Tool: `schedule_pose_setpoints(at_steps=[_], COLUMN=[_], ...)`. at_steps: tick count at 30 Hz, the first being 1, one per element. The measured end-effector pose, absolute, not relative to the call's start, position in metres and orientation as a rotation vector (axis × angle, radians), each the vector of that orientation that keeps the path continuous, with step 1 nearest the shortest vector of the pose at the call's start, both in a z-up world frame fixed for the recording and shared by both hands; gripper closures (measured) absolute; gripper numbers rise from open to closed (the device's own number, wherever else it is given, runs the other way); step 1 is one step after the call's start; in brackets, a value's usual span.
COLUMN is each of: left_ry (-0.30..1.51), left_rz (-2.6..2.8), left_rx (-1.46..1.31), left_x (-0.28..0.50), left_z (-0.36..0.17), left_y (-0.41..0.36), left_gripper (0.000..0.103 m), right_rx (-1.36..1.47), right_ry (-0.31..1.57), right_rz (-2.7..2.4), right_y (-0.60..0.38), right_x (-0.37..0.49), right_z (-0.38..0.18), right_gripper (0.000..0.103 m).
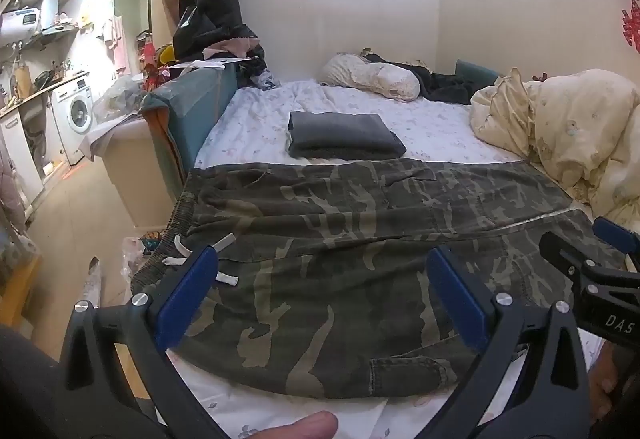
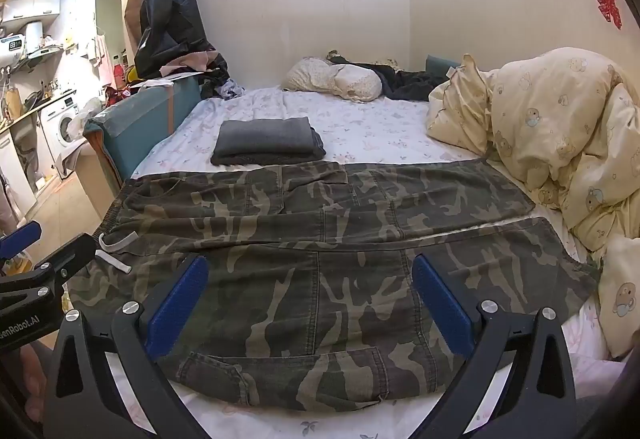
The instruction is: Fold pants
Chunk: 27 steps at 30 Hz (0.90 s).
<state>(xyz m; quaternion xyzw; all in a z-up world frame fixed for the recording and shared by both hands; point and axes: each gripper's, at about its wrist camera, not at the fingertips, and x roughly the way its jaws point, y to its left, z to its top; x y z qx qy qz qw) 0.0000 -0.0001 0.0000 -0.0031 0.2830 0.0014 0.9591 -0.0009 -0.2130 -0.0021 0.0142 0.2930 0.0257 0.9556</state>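
Observation:
Camouflage cargo pants (image 1: 340,239) lie spread flat across the near part of the bed, waistband with white drawstrings (image 1: 224,243) at the left, legs running right. They also show in the right wrist view (image 2: 320,239). My left gripper (image 1: 322,279) is open and empty, hovering over the waist end near the front edge. My right gripper (image 2: 310,287) is open and empty, over the near leg. Each gripper shows at the edge of the other's view, the right (image 1: 592,271) and the left (image 2: 36,259).
A folded grey garment (image 1: 344,135) lies on the floral sheet (image 1: 432,127) behind the pants. A cream duvet (image 2: 560,143) is heaped at the right. Pillows (image 1: 372,77) and dark clothes lie at the headboard. A teal board (image 1: 192,107) borders the bed's left side; beyond are floor and kitchen.

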Motion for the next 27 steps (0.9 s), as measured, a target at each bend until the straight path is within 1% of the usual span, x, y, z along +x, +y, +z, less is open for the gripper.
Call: schedule_pose_setpoints(at_steps=[27], left_ry=[0.573], left_rz=[0.002], left_rx=[-0.011], left_x=[0.0001], left_z=[-0.0001], left_y=[-0.0001], left_gripper=[0.0], right_rx=[0.026], right_ry=[0.597], right_rz=[0.051], right_y=[-0.2125], right_x=[0.0003], right_z=[-0.0041], right_gripper=[0.0])
